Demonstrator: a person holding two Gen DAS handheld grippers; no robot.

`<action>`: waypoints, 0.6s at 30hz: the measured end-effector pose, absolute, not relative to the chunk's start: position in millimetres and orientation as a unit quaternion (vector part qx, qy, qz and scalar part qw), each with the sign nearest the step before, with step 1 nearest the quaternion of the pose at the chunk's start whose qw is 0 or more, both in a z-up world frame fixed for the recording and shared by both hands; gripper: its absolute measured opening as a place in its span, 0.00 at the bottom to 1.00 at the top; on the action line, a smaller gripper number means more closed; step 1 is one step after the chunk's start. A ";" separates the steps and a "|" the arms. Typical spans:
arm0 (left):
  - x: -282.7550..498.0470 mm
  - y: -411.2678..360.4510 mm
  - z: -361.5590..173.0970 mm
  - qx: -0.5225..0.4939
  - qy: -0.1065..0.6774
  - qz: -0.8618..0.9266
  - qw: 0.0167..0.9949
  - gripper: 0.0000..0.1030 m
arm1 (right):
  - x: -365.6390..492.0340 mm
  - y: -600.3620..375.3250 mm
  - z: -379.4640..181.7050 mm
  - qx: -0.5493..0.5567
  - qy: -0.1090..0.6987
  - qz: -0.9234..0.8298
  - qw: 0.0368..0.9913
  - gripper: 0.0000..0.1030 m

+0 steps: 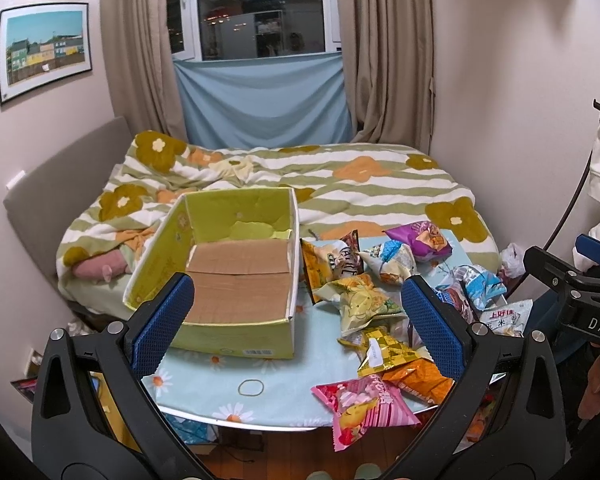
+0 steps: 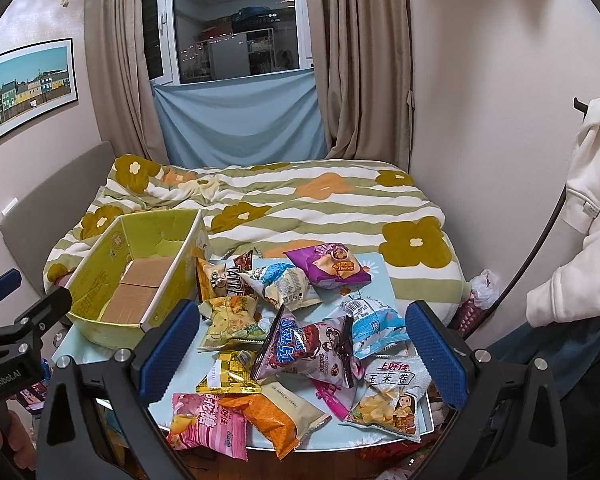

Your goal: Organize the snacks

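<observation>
Both tongs (image 1: 298,322) (image 2: 302,344) wide apart, unladen

A bed with a flower-patterned striped quilt (image 1: 360,188) sits below a night-dark window (image 1: 260,4). Beige curtains (image 1: 384,52) flank it, blue cloth (image 1: 260,100) hangs beneath, and a framed picture (image 1: 44,50) hangs on the wall.

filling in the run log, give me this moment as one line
stage: not started | left gripper: open, empty | right gripper: open, empty | box: empty | snack packets: piled on table beside box
</observation>
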State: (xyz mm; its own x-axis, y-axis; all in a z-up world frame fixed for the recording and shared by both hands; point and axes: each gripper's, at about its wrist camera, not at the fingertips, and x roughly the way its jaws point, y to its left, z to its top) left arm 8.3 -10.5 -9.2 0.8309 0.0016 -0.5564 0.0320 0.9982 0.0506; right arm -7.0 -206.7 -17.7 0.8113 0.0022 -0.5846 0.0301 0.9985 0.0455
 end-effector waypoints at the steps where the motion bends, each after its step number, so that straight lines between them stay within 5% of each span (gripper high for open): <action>1: 8.4 -10.6 -9.1 0.029 0.291 -0.008 0.956 1.00 | -7.1 -206.4 -17.6 0.026 0.307 -0.007 0.951 1.00; 18: 9.1 -11.6 -9.0 0.029 0.295 -0.009 0.955 1.00 | -6.8 -205.7 -17.2 0.027 0.307 -0.005 0.951 1.00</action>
State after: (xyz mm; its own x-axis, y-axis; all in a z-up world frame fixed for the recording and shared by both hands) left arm 9.1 -11.6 -9.0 0.8260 -0.0002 -0.5637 0.0343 0.9982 0.0499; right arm -6.8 -205.7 -17.2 0.8118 0.0067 -0.5839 0.0268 0.9985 0.0486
